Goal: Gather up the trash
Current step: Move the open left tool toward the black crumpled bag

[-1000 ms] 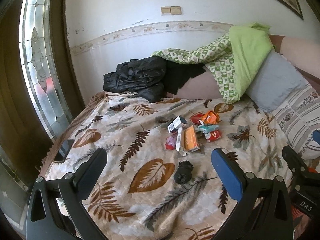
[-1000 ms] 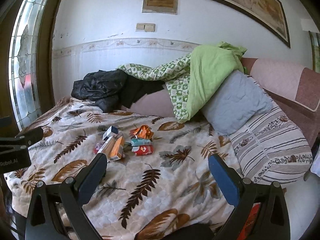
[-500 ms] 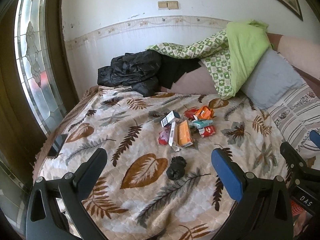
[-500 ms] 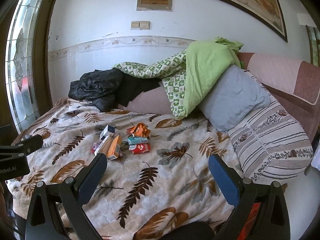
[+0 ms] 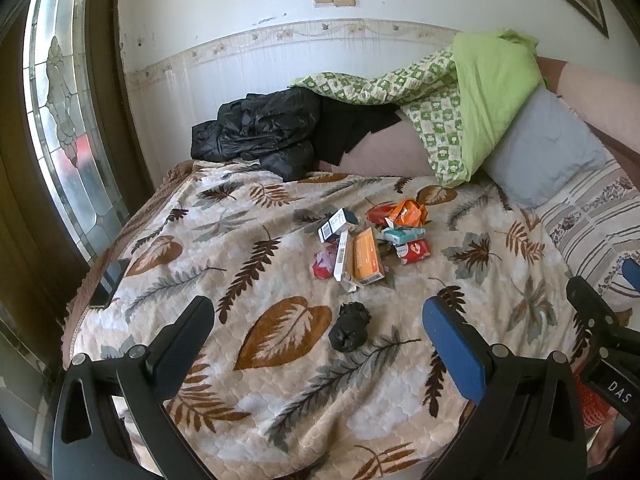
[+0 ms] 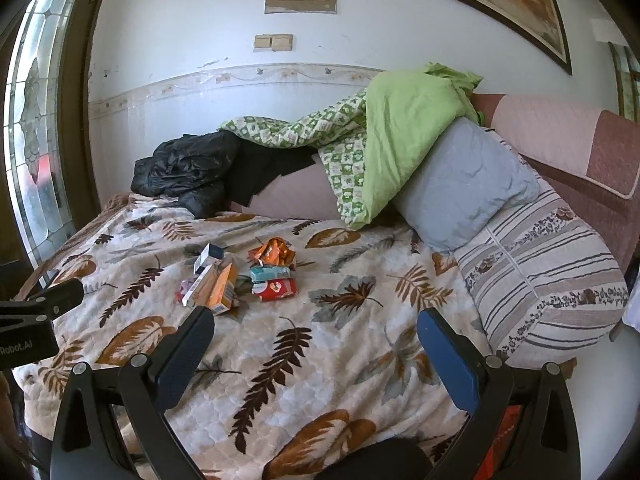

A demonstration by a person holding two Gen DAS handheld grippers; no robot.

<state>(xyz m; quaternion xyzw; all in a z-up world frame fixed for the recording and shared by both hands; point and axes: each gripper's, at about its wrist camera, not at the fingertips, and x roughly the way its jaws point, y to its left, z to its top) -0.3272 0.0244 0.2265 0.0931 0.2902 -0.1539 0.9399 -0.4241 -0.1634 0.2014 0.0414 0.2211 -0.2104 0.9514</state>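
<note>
Left gripper (image 5: 314,322) and right gripper (image 6: 316,332) both spread wide, empty, above leaf-print blanket (image 5: 208,240); wrapper pile (image 5: 368,246) mid-bed, crumpled black bag (image 5: 349,327) nearer

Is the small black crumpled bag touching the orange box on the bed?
Apart. In the left wrist view, a strip of leaf-print blanket shows plainly between the black bag and the orange box lying farther up the bed.

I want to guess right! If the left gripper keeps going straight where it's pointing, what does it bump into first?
Probably the crumpled black bag on the leaf blanket, lying between the open left gripper fingers; depth is hard to judge.
</note>
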